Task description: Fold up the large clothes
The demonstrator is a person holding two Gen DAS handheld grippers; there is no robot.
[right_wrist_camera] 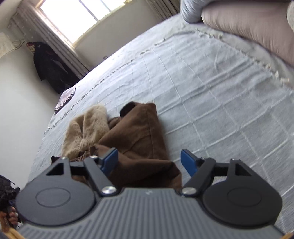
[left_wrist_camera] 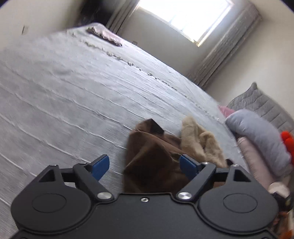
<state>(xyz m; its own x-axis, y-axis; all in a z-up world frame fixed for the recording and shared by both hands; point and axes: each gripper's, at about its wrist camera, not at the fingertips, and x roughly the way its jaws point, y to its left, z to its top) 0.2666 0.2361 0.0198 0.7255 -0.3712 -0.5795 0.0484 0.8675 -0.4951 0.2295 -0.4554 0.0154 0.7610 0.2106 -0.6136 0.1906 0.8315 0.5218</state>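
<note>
Brown coat (right_wrist_camera: 139, 139) crumpled on bed (right_wrist_camera: 211, 88), long axis running away from both grippers. Left gripper (left_wrist_camera: 145, 167) and right gripper (right_wrist_camera: 149, 161) spread, empty (right seems nearer), coat straight ahead.

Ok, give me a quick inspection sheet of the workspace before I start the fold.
Surface: bed with pale grey ribbed bedspread, lightly wrinkled.
Job's things: brown garment crumpled in a heap, its beige fleecy lining turned out; not yet spread.
Clutter: grey pillow and pink pillow at one edge; small folded cloth at the far edge.
Grippers: left gripper and right gripper both open, holding nothing, close to the garment.
Cables: nothing seen.
Surroundings: bright window with curtains; dark coat hanging on the wall.
</note>
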